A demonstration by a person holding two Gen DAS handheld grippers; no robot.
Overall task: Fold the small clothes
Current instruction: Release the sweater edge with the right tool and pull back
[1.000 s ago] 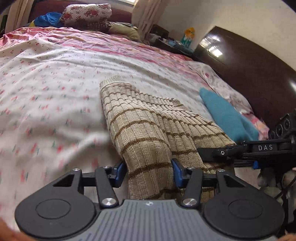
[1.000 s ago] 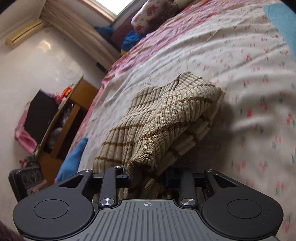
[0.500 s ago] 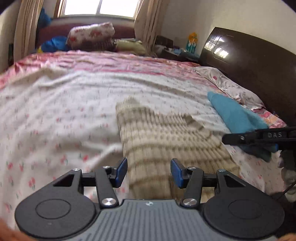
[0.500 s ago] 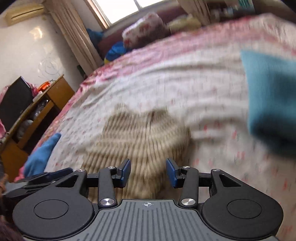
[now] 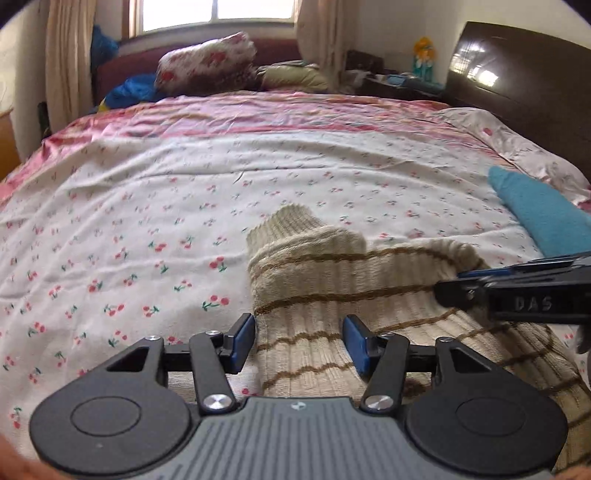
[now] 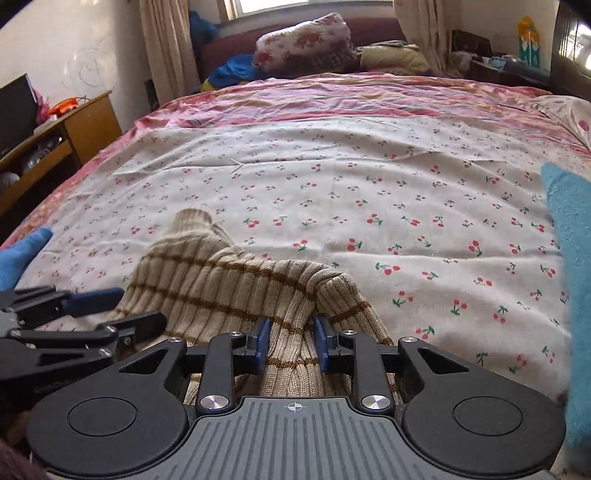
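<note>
This is a bedroom in a home. A big bed (image 5: 221,177) with a cherry-print sheet fills the middle. Pillows (image 5: 207,70), curtains (image 5: 66,62) and a window (image 5: 214,14) sit at the top, a dark headboard (image 5: 517,92) at upper right.

Both wrist views—low, close—share the bed (image 5: 258,177).

Striped knit garment (image 5: 332,306): near end is lying hidden under the left gripper (image 5: 299,345) body; its lower right part is running off the frame edge. In the right wrist view, its near folds are disappearing beneath the right gripper (image 6: 291,345), whose jaws are closing on a bunched fold. Teal cloth (image 6: 569,295): cut off at the right edge in both views. Blue cloth (image 6: 20,254): cut off at the left edge. Clutter on the wooden shelf (image 6: 55,129): too small to identify.
</note>
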